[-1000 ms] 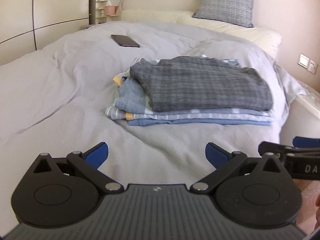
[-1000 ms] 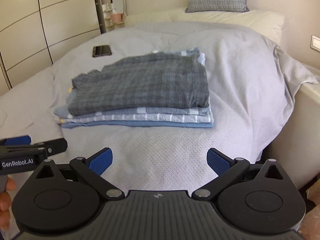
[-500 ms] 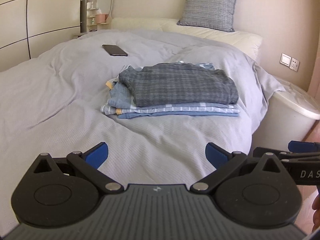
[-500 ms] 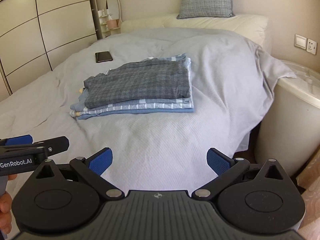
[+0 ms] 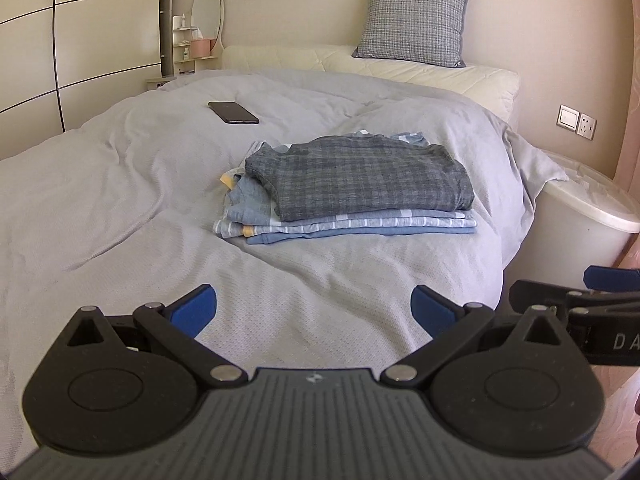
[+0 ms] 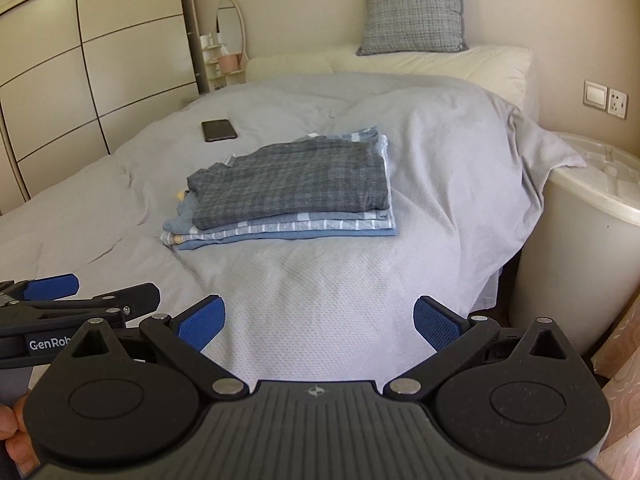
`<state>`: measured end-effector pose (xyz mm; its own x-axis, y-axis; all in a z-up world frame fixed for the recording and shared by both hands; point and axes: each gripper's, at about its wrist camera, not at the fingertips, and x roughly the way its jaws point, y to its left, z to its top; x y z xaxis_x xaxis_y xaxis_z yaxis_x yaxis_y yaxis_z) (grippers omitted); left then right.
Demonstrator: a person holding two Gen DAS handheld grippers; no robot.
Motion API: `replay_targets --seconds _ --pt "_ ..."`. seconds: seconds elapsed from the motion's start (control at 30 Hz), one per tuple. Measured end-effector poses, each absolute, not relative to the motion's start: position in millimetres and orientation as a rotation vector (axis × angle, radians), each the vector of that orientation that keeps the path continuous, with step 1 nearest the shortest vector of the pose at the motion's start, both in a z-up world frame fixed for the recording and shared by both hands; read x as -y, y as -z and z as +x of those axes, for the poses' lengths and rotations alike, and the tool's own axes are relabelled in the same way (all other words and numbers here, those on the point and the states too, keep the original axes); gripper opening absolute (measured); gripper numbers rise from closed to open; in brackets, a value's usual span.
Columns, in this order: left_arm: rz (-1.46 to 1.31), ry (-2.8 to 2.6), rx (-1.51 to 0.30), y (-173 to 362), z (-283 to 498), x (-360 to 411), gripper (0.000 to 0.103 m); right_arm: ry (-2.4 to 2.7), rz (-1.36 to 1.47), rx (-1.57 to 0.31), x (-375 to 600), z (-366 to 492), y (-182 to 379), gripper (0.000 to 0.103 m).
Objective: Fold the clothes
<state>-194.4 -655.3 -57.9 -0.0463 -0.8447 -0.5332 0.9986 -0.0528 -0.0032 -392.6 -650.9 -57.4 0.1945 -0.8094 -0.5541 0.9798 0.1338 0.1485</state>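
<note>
A neat stack of folded clothes (image 5: 352, 188) (image 6: 288, 196) lies on the grey bed cover (image 5: 120, 184) (image 6: 440, 152), right of the bed's middle. A dark grey checked garment (image 5: 360, 172) is on top, with blue striped pieces under it. My left gripper (image 5: 314, 308) is open and empty, held well back from the stack over the bed's near part. My right gripper (image 6: 318, 320) is open and empty too, beside the left one near the bed's foot. Each gripper shows at the edge of the other's view.
A black phone (image 5: 233, 112) (image 6: 219, 130) lies on the cover beyond the stack to the left. A checked cushion (image 5: 414, 20) leans on the cream headboard. A white round tub (image 5: 584, 216) (image 6: 580, 248) stands right of the bed. Wardrobe doors (image 6: 80, 80) line the left wall.
Both grippers have drawn back from the stack, which now looks smaller and farther off. The clothes have not moved. Both stay open.
</note>
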Motion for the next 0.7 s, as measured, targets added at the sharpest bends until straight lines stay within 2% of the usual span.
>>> replay_targets --seconds 0.7 --pt "0.454 1.570 -0.379 46.9 -200.9 637.7 0.102 1.343 0.536 -0.345 633.5 -399.4 49.1 0.103"
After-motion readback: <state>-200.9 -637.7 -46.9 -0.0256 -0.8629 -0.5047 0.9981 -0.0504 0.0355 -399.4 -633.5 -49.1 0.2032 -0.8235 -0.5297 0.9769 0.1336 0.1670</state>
